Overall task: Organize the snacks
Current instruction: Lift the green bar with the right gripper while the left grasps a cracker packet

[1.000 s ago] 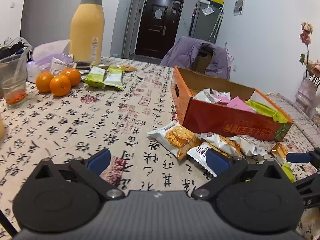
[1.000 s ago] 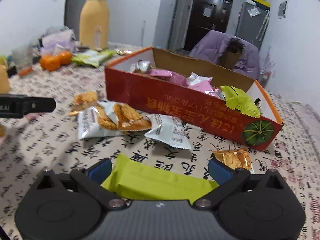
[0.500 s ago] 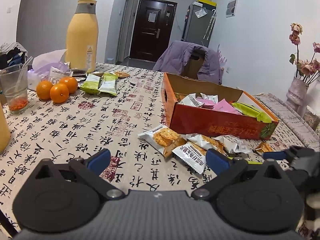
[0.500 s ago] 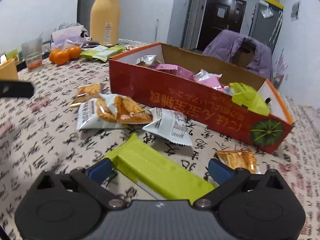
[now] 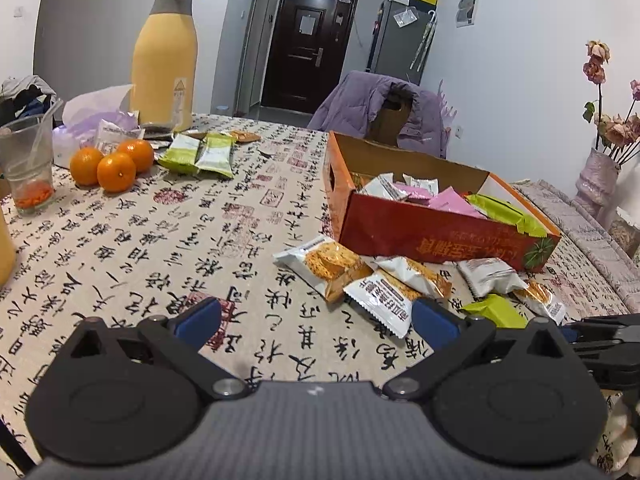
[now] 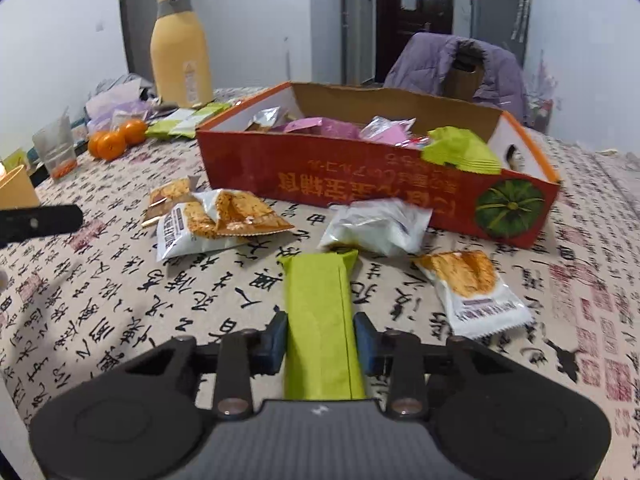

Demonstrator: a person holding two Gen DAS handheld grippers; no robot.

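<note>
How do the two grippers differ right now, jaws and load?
The left gripper has its jaws wide apart with nothing between them; the right gripper has its jaws shut on a green packet. The left hangs over bare tablecloth, short of the loose snacks; the right holds its packet pointing at the red box. Both are the same black build with blue pads.
</note>
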